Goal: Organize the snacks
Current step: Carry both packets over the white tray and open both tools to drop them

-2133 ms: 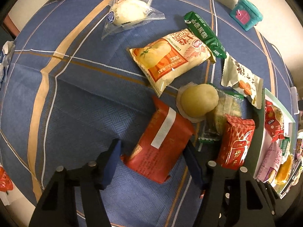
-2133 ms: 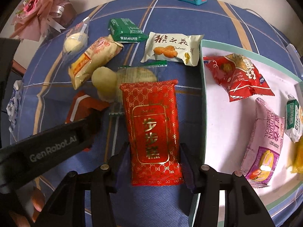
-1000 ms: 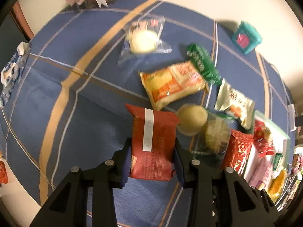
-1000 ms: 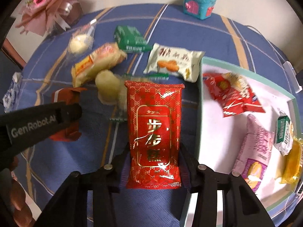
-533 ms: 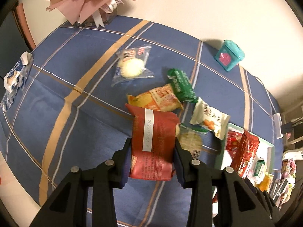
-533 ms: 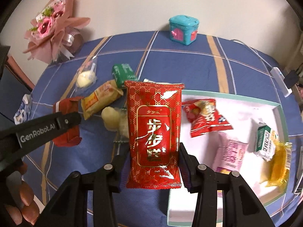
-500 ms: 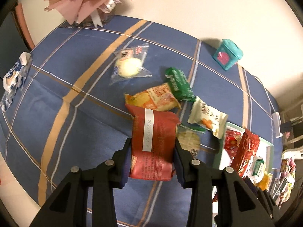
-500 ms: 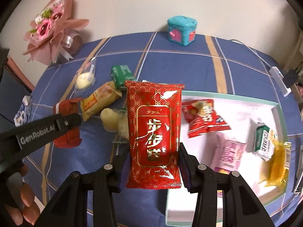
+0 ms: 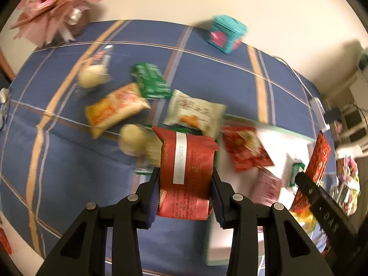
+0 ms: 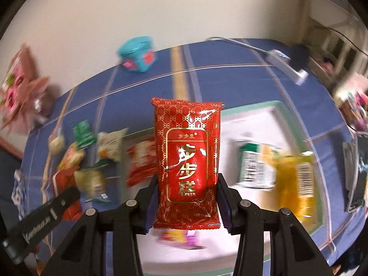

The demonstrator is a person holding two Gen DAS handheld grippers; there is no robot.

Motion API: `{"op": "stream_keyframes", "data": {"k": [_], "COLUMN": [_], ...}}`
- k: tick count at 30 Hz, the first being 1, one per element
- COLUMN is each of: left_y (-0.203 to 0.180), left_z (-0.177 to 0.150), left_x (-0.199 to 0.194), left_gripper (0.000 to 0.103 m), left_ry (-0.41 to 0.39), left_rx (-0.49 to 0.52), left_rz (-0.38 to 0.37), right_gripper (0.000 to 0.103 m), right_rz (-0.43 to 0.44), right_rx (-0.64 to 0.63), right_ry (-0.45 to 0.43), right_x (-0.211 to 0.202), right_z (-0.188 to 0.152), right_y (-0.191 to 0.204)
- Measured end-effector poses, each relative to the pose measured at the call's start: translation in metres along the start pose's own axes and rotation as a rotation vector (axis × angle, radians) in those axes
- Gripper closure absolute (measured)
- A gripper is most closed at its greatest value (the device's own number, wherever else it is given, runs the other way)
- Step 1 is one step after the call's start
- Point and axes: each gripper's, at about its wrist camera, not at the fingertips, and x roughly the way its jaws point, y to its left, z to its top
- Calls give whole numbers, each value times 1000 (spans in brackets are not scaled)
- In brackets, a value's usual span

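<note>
Tablecloth [image 9: 207, 69] first, blue with tan and white stripes, spread wide under everything and blurred in both views. On it, toward the right, sits the white tray [image 10: 253, 115] with its mint-green rim, and inside lie a yellow packet [image 10: 292, 179], a green-and-white packet [image 10: 253, 165] just beside it, and a red crinkled packet [image 9: 246, 149] near the tray's left edge. A pink bouquet [image 9: 53, 7] stands at the far left corner by the wall, and a teal box [image 9: 226, 33] with pink markings sits at the back edge of the cloth.

Loose snacks lie on the cloth left of the tray: an orange-and-white pouch [image 9: 115, 108], a green packet [image 9: 150, 81] touching its upper end, a white packet [image 9: 195, 112] right of that, a clear-wrapped pale bun [image 9: 94, 76] further left, and a round pale cake [image 9: 132, 138] near the middle.

Now the grippers. The right gripper [image 10: 187, 202] pinches a glossy red-and-gold packet [image 10: 187, 161] by its lower half, pads pressed on both sides, the packet upright and lifted over the tray. The left gripper [image 9: 185, 195] clamps a matte red packet [image 9: 187, 172] with a white date strip, held clear above the cloth at the tray's left rim.
</note>
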Motion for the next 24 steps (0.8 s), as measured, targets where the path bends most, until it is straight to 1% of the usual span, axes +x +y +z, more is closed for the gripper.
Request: {"op": "stream_keyframes", "data": {"k": [2,5,11,14,24], "left_y": [-17,-36,-55,-59,-66], "left_z": [-4,-9,-16,-19,-20], "left_x": [4,9,21,26,37], "left_gripper": [62,62,62,62,61], "left_ry": [12,28,61,83,99], "left_rx": [36,80,115,114,126], "left_rz": [-18,-25,-25,-45,-33], "right_gripper": [55,55,55,55,55], "right_rz": [-5,-19,-28,-25,-12], "right_rx": [36,64,89,92,59], "right_ry": [2,-2,-5,-1,37], "right_x": [0,-2,-3,-3,12], "right_z": [2,3,2,2,-3], "right_y": [-15,-32,-51,-53,-43]}}
